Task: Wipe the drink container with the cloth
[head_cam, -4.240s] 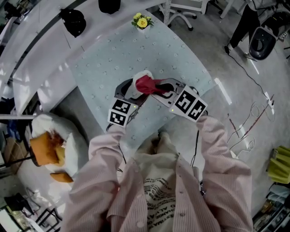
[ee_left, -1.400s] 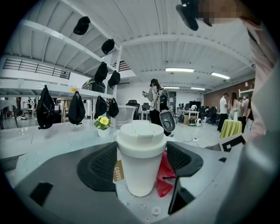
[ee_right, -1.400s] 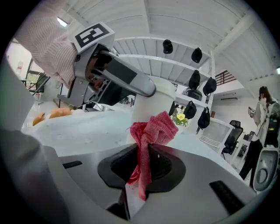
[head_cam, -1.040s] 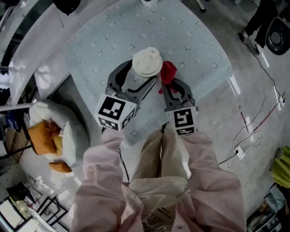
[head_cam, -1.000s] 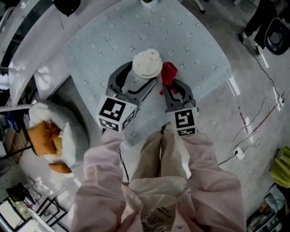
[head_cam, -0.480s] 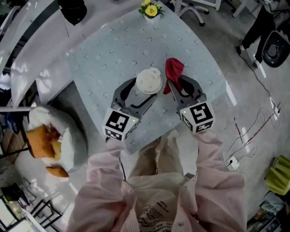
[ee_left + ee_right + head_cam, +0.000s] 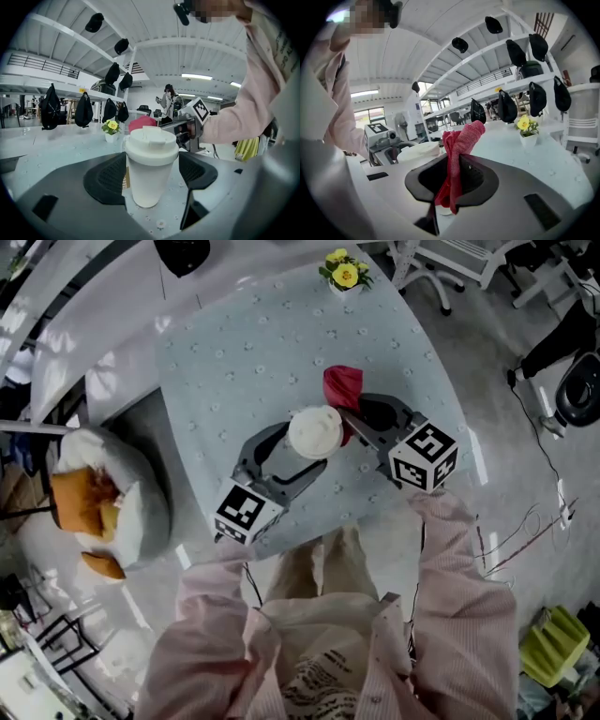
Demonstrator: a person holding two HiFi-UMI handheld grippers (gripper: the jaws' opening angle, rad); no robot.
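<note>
Cloth [image 7: 342, 387] back at the cup [image 7: 314, 431]
My left gripper [image 7: 298, 448] stayed clamped on the standing cup; my right gripper [image 7: 451, 174], pinching the cloth, swung it round behind the cup, likely to wipe there.

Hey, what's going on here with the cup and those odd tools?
A person in a pink shirt is working at a table with a gripper in each hand. The left gripper has its jaws closed on either side of a white lidded cup that stands on the table. The right gripper pinches a red cloth in its jaws, right beside the cup. It looks as if the cup is being steadied for wiping.
</note>
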